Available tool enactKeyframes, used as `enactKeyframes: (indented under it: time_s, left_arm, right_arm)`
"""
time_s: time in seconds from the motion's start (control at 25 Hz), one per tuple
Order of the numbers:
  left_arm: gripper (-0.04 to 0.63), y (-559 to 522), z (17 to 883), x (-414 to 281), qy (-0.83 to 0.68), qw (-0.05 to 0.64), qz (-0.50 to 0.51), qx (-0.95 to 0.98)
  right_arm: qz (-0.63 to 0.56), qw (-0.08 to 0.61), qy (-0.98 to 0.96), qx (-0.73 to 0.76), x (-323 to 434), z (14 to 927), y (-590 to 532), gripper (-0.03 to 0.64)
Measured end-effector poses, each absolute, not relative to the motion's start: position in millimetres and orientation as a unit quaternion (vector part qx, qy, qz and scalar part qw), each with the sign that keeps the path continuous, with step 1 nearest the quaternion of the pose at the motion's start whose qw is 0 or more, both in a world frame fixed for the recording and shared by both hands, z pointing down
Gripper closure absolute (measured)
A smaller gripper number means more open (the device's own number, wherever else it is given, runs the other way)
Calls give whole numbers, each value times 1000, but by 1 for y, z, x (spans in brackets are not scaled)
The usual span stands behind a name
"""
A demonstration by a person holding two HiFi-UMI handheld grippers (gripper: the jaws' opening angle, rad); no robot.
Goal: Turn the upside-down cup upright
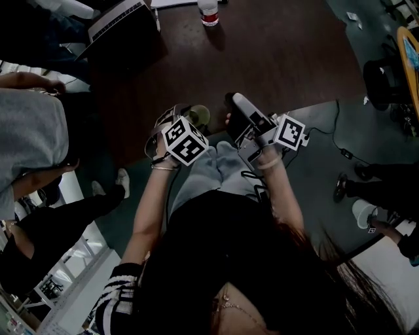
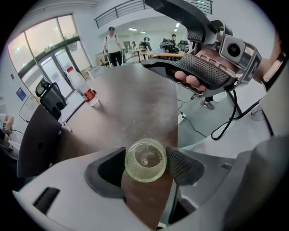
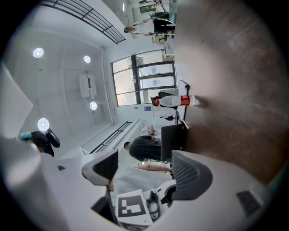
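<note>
Cup [image 2: 145, 160]: stood base up near the counter's [image 2: 135, 108] edge
Left tool [image 2: 145, 168]: jaws stood apart, one either side of cup
Right tool [image 3: 145, 170]: jaws stood apart, nothing between

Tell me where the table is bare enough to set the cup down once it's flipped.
The table is bare from the cup out to the bottle, and rightward to the table's curved edge. It is crowded at the far left by the laptop, and at the near edge, where the left gripper straddles the cup and the right gripper hangs beside it.
</note>
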State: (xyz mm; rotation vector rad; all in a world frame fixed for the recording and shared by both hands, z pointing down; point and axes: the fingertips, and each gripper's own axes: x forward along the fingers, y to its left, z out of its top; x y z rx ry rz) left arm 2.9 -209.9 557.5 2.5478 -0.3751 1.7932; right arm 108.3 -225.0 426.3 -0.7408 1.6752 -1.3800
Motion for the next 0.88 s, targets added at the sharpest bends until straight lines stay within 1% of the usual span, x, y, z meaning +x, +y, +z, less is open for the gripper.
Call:
enactKeyframes:
  time_s: [0.68, 0.76, 0.88]
  left_arm:
    - [304, -213, 572, 5, -93, -6, 598, 796]
    - [304, -213, 572, 5, -93, -7, 597, 797]
    - [304, -214, 571, 6, -92, -9, 593, 799]
  right_arm:
    - [-547, 396, 675, -297, 106, 426, -225, 241]
    - [-546, 394, 676, -300, 106, 426, -225, 261]
    - [-545, 388, 676, -308, 105, 426, -225, 324]
